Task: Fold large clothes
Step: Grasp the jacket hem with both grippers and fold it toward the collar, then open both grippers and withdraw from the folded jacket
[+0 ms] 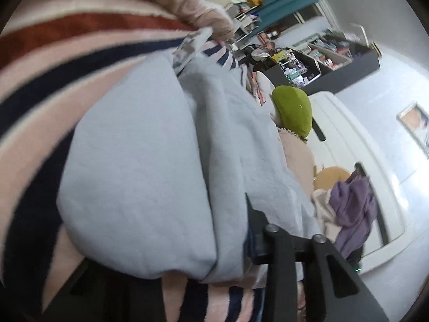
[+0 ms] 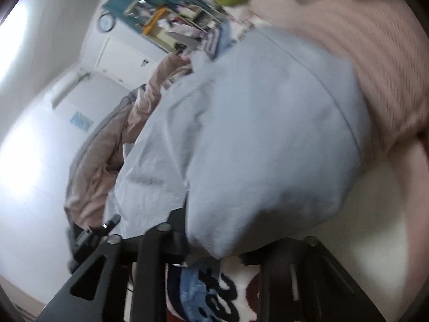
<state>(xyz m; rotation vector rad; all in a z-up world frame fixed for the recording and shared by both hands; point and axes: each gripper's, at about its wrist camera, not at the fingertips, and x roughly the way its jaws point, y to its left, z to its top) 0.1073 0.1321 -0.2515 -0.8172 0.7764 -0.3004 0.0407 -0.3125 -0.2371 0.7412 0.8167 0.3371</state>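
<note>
Pale blue garment (image 1: 139, 161) lies bunched on a striped blanket (image 1: 34, 86), right in front of both claws; left gripper (image 1: 249, 241) and right gripper (image 2: 211, 244) each pinch its near edge.

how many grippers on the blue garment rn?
2. Left gripper grips the light blue garment at one edge, right gripper at another; pads hidden by cloth.

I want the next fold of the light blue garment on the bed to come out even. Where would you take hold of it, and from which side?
Probably at its two near corners, along the doubled bottom edge facing the cameras. The light blue garment lies folded on the striped blanket, its rounded near edge hanging closest to both tools. Coming in low from the near side, the left tool and right tool can each pinch a corner through all layers.
</note>
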